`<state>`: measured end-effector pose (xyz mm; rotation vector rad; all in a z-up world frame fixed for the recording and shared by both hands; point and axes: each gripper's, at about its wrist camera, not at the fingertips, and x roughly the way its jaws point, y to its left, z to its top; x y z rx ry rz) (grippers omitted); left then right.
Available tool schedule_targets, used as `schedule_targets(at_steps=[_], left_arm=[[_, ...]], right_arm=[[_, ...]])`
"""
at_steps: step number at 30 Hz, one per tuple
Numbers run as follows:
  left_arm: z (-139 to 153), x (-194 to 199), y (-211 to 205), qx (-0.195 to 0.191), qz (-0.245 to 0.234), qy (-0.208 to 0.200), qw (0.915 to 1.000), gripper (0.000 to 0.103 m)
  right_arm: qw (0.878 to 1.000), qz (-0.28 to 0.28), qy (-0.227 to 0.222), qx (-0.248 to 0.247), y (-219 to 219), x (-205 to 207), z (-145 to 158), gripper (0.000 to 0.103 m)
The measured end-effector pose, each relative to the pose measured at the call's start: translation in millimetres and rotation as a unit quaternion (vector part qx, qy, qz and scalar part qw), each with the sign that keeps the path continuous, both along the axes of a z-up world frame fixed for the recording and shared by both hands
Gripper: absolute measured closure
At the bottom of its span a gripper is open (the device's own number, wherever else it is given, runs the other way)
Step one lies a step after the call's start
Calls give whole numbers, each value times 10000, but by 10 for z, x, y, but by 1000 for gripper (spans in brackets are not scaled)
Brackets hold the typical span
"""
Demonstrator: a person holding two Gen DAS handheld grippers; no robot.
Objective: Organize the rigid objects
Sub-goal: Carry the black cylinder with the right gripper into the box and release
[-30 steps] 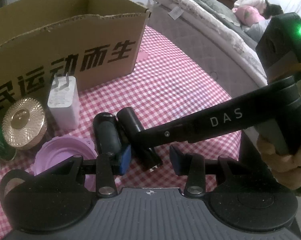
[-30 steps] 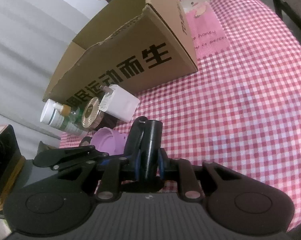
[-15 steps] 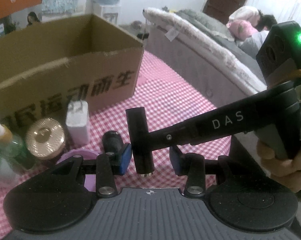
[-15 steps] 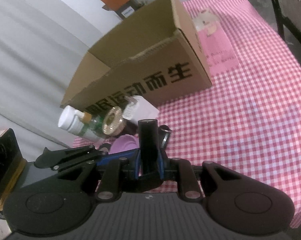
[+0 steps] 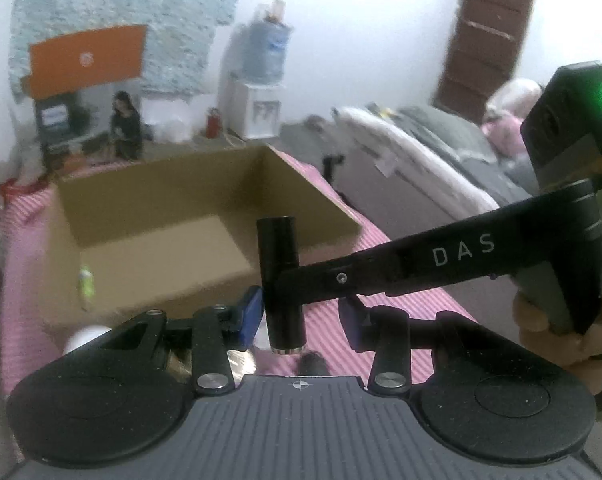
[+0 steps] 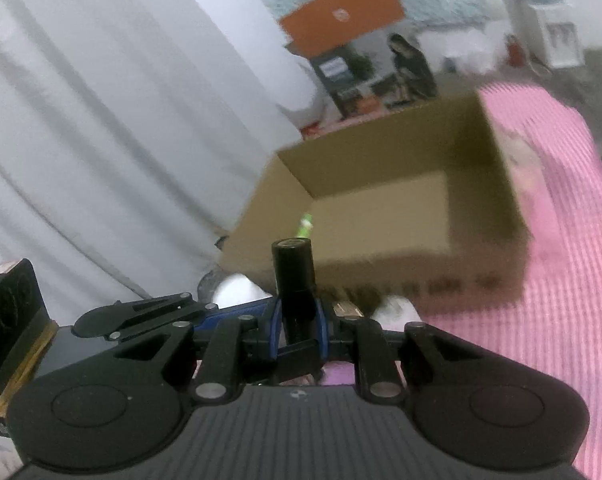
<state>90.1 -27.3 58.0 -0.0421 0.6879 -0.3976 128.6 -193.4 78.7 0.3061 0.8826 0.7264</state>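
Right gripper [image 6: 299, 330] is clamped on a black cylindrical tube with a metal end cap [image 6: 294, 280], blue pads tight on its lower half. Tube's long axis runs straight ahead of the jaws, free end toward the open brown cardboard box [image 6: 385, 216].

Key relation: box mouth is ahead of and below the tube tip, near wall between them. A small green item [image 6: 305, 228] lies on the box floor just past the tip. The right hand [image 5: 565, 328] carries the load, so it's the one to clear the wall and drop, I'd say.

Left gripper [image 5: 301, 312] is only partly spread, holding nothing. The tube [image 5: 281, 284] stands upright between its pads, seemingly untouched. Pink checked tablecloth [image 6: 561, 280] lies under the box.
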Motion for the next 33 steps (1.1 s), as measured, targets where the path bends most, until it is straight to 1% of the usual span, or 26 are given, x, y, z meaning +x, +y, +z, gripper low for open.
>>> schedule_targets(at_steps=[4, 9, 12, 16, 18, 20, 21, 25, 29, 33], left_arm=[[86, 234, 205, 16, 266, 34, 9996, 62], [53, 684, 467, 42, 558, 291, 9980, 62], [-33, 1005, 610, 70, 688, 539, 9962, 62], [-220, 1342, 747, 175, 799, 882, 9927, 63], [-312, 1494, 789, 137, 764, 1083, 9911, 61], [-406, 1634, 786, 310, 864, 1199, 9885, 61], [-453, 1697, 791, 392, 904, 1233, 9875, 62], [-524, 1802, 861, 431, 1113, 1305, 9842, 61], [-453, 1751, 923, 307, 1134, 1217, 9856, 59], [-329, 1613, 956, 250, 1176, 1054, 9871, 52]], right_arm=[[9997, 252, -70, -18, 313, 295, 143, 83], [9986, 490, 158, -70, 674, 831, 110, 83], [9974, 587, 396, -134, 870, 1170, 6, 83], [9941, 677, 815, -247, 1079, 1622, -246, 83], [9913, 723, 1059, -281, 1150, 1799, -379, 83], [9878, 755, 1336, -266, 1220, 1992, -508, 84], [9866, 780, 1401, -302, 1256, 2054, -551, 84], [9826, 817, 1631, -336, 1386, 2271, -699, 84], [9830, 843, 1607, -273, 1425, 2356, -697, 84], [9855, 819, 1464, -266, 1413, 2297, -595, 84]])
